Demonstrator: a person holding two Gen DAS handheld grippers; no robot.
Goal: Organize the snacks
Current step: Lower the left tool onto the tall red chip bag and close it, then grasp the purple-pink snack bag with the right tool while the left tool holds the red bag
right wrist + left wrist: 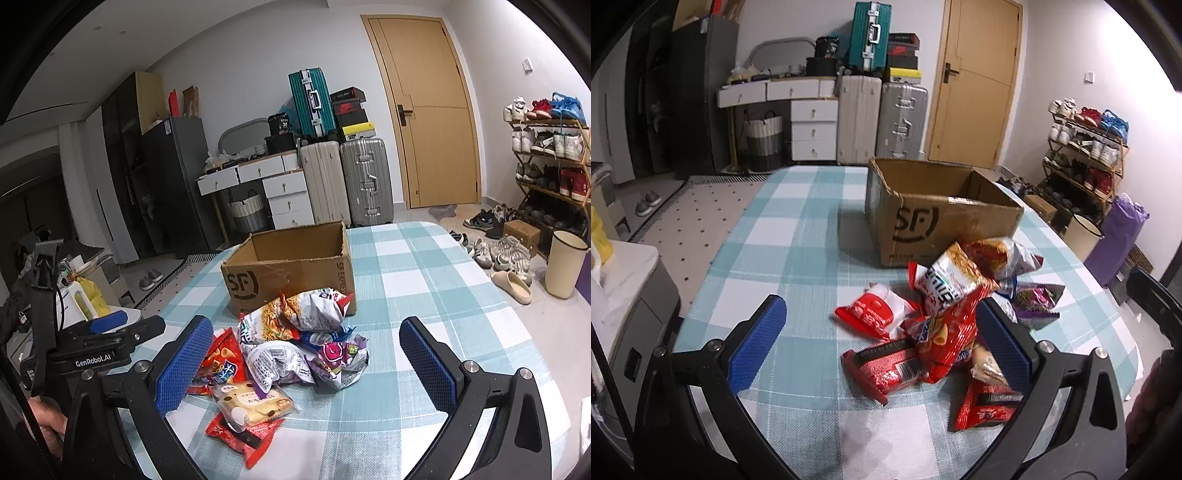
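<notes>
Snacks point(945, 317) heaped on checked worktop point(798, 236), just before open, apparently empty box point(942, 218). Both grippers, left gripper point(882, 343) and right gripper point(304, 363), released, jaws spread wide, holding nothing. Best started from the top: large noodle bag point(295, 310) nearest box, then red chip bag point(949, 332). Pinch at a crimped edge, not the puffed middle; lift clear before swinging over box. Small cake pack point(251, 404) last.
</notes>
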